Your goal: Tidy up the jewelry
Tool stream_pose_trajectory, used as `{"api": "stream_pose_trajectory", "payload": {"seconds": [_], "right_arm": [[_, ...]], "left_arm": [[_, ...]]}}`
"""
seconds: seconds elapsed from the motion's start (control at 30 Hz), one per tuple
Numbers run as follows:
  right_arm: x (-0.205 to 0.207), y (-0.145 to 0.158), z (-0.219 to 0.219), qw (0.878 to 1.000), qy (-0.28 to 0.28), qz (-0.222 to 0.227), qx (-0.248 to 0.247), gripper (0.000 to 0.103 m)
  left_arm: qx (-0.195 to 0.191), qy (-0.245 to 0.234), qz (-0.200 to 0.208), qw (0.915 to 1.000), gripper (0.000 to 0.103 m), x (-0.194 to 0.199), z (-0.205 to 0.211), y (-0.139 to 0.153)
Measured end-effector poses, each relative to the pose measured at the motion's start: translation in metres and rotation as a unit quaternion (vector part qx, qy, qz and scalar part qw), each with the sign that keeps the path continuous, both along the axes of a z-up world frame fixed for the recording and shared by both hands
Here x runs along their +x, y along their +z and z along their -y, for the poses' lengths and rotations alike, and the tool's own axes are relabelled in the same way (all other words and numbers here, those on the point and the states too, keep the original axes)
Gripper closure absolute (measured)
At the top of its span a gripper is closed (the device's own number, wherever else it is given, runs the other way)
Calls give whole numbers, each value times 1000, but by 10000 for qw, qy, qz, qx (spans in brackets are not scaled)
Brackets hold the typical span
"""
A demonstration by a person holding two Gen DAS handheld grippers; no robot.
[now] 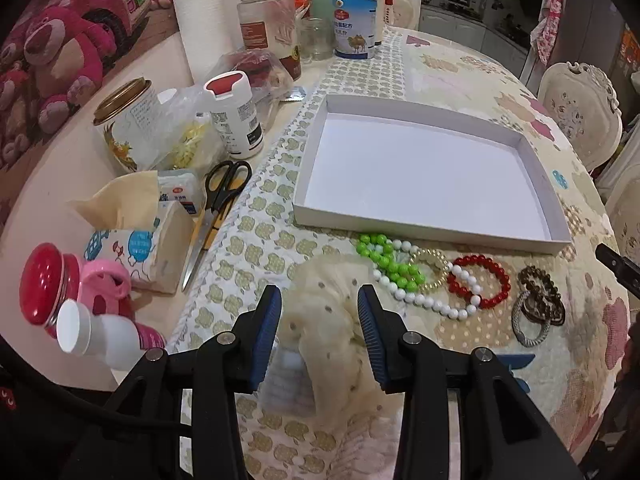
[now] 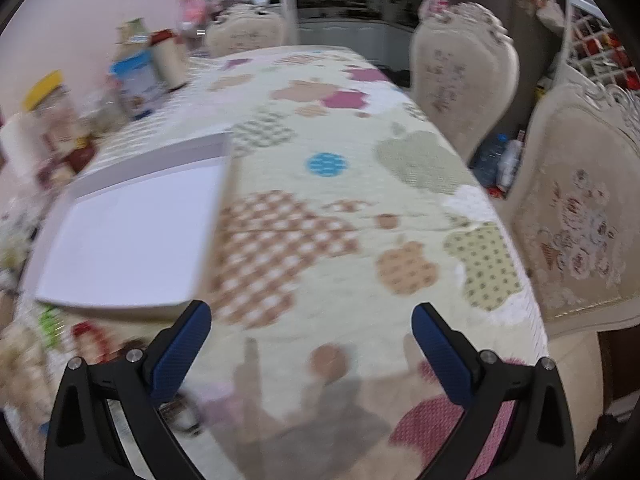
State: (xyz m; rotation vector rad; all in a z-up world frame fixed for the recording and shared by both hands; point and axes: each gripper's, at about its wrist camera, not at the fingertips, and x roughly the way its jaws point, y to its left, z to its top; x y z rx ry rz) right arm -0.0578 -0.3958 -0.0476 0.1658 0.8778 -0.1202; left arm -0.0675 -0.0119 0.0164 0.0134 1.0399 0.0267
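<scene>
A white shallow box lies empty on the patterned tablecloth; it also shows blurred in the right wrist view. Along its near edge lie a green bead bracelet, a white bead bracelet, a gold ring-shaped bracelet, a red bead bracelet and a dark brown hair tie. A cream dotted scrunchie lies between the open fingers of my left gripper, which is not closed on it. My right gripper is open and empty above the cloth, right of the box.
Left of the box stand jars, a white bottle, black scissors, a tissue pack and a red-lidded jar. Upholstered chairs stand along the table's right edge.
</scene>
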Motion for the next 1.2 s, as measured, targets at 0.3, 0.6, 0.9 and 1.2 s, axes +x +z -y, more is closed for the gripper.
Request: {"api": "stream_pose_trajectory", "payload": {"seconds": [0.3, 0.6, 0.9, 1.2], "right_arm": [[-36, 30, -69, 9971, 754, 100, 30, 1], [-53, 45, -102, 9914, 1260, 308, 176, 1], [-65, 51, -111, 9877, 1506, 414, 81, 1], [-73, 58, -117, 9864, 1561, 521, -3, 1]], "left_arm": [[-87, 151, -8, 9998, 64, -23, 3, 0], [-83, 533, 67, 9985, 64, -40, -4, 1], [261, 585, -22, 9979, 64, -53, -11, -6], [299, 545, 132, 9980, 64, -59, -10, 2]]}}
